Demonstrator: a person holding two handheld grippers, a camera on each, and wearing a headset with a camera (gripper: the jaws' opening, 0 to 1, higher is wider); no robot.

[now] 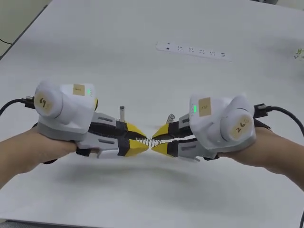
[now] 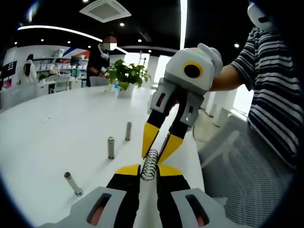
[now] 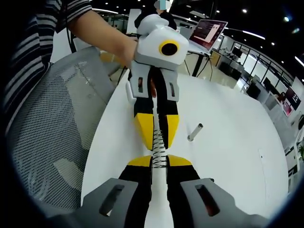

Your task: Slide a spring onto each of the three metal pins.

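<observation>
- Head view, nearest the person: the left gripper (image 1: 144, 142) and the right gripper (image 1: 157, 141), each held in a hand, meet tip to tip over the white table (image 1: 118, 57).
- Between their yellow tips lies a thin coiled steel spring (image 1: 151, 141), roughly level.
- The left gripper is clenched on one end of it and the right gripper is clamped on the other end (the right gripper view shows the coil running straight from its own jaws into the other pair).
- Just behind the left gripper's tips, a short bare metal pin (image 1: 122, 114) stands upright, apart from both tools.
- Behind the right gripper's tips stands a metal pin wearing a spring (image 1: 171, 117).
- Left gripper view, a little farther along the table: a second spring-covered pin (image 2: 128, 131) stands just past the first.
- Farthest off, a long white power strip (image 1: 194, 51) lies flat near the table's far side.
</observation>
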